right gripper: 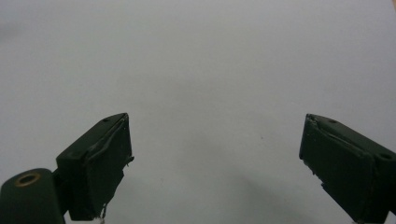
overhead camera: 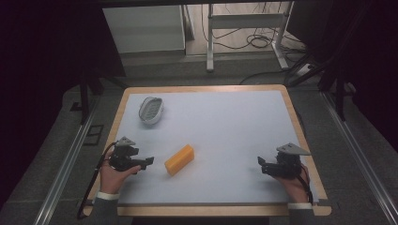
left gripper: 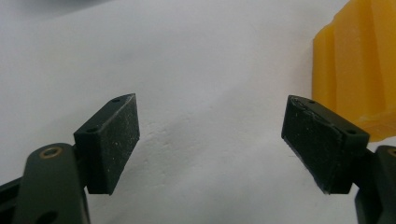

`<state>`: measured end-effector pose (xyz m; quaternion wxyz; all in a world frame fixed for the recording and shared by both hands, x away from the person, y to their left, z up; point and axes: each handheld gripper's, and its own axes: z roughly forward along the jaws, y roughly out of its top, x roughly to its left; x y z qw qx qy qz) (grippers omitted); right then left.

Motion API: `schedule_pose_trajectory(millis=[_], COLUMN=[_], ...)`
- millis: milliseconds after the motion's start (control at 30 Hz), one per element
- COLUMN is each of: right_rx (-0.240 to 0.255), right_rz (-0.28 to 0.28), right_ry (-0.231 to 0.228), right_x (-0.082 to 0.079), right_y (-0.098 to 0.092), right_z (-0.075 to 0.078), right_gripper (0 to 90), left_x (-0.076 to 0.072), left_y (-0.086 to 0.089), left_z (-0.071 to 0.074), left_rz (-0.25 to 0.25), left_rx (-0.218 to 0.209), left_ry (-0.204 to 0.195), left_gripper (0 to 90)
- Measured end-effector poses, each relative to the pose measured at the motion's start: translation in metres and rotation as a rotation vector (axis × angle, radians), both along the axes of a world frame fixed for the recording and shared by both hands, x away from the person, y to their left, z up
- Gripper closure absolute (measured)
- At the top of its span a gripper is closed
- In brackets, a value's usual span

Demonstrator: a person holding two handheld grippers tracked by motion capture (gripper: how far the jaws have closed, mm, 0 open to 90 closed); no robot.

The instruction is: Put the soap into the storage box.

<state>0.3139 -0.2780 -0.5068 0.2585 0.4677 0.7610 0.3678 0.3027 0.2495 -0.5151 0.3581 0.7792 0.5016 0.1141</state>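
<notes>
Near the surface's (overhead camera: 225, 126) front-left corner, my left tongs (overhead camera: 149, 162), spread, face the yellow sponge (overhead camera: 179, 160); right tongs (overhead camera: 261, 164) spread, idle; next, I'd judge, close in and pinch.

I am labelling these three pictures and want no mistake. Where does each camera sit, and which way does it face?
High view: above the person's side, facing forward and down on the table; shows both hands, left gripper, right gripper, orange block, grey dish.
Left gripper view: on the left gripper, facing along its open jaws over the white surface.
Right gripper view: on the right gripper, jaws open, facing bare surface.
Shared: the orange block appears in the high and left gripper views.
</notes>
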Motion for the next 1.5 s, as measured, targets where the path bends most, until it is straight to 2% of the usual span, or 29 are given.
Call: schedule_pose_trajectory(millis=[233, 533, 667, 833, 967, 1100, 1433, 1500], right_rx=[-0.011, -0.017, -0.015, -0.014, -0.006, -0.004, -0.019, -0.014], right_rz=[0.005, 0.010, 0.005, 0.003, 0.004, 0.002, -0.011, -0.012], right_ry=[-0.002, -0.019, -0.024, -0.026, -0.030, -0.025, -0.030, -0.034], right_x=[-0.001, -0.001, -0.001, -0.002, -0.002, -0.002, -0.003, -0.004], right_y=[0.001, 0.002, 0.001, 0.000, -0.003, -0.005, -0.005, -0.005], right_z=[-0.001, -0.002, -0.001, 0.000, 0.000, 0.000, 0.001, 0.003], right_gripper=[9.8, 9.8, 9.8, 9.8, 9.9, 9.8, 9.9, 9.9], left_x=[-0.002, -0.006, -0.008, -0.007, -0.010, -0.011, -0.017, -0.017], left_y=[0.002, 0.004, 0.008, 0.005, 0.001, 0.001, 0.013, 0.013], left_z=[0.003, 0.006, 0.008, 0.007, 0.013, 0.014, 0.028, 0.029], left_rz=[0.012, 0.001, 0.018, 0.014, 0.004, 0.006, 0.012, 0.009], left_rx=[0.006, 0.014, 0.003, 0.013, -0.004, 0.008, -0.046, -0.043], left_ry=[-0.006, -0.016, -0.027, -0.020, -0.030, -0.029, -0.046, -0.046], left_gripper=[19.7, 19.6, 19.6, 19.6, 19.1, 19.2, 19.3, 19.3])
